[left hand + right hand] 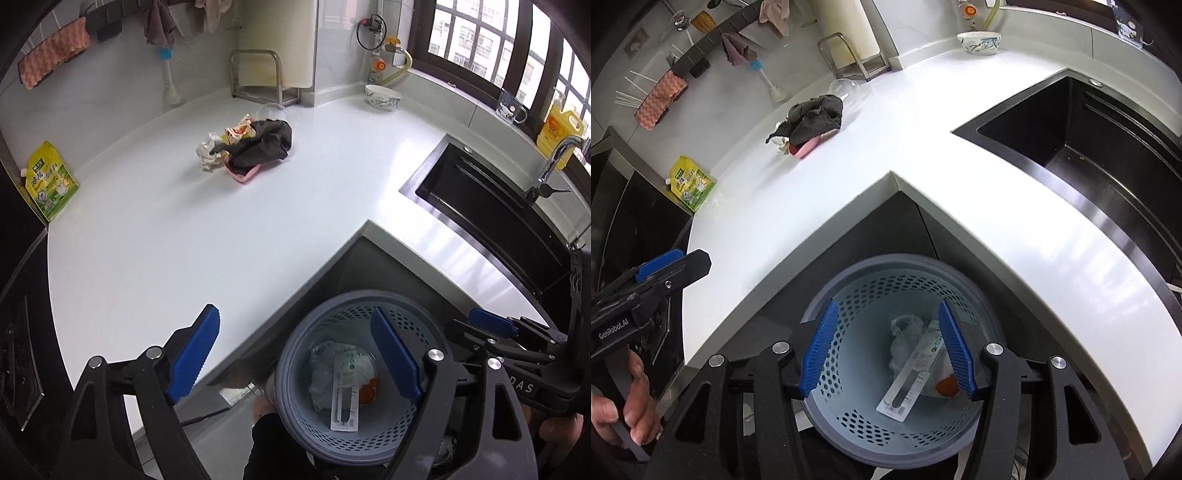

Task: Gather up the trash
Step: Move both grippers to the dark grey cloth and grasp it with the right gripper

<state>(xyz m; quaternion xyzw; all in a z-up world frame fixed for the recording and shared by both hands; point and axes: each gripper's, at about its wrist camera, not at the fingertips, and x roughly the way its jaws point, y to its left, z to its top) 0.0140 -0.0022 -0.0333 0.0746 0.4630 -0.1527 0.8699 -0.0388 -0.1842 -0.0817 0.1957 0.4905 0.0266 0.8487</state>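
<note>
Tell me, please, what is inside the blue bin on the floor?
The bin holds a long flat package, crumpled white plastic and an orange piece. Anything beneath them, and part of the bin's bottom, is covered.

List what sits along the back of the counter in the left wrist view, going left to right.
Yellow-green pouch → crumpled white paper → dark cloth on a pink dish → patterned bowl → clear mug → yellow oil bottle.
</note>
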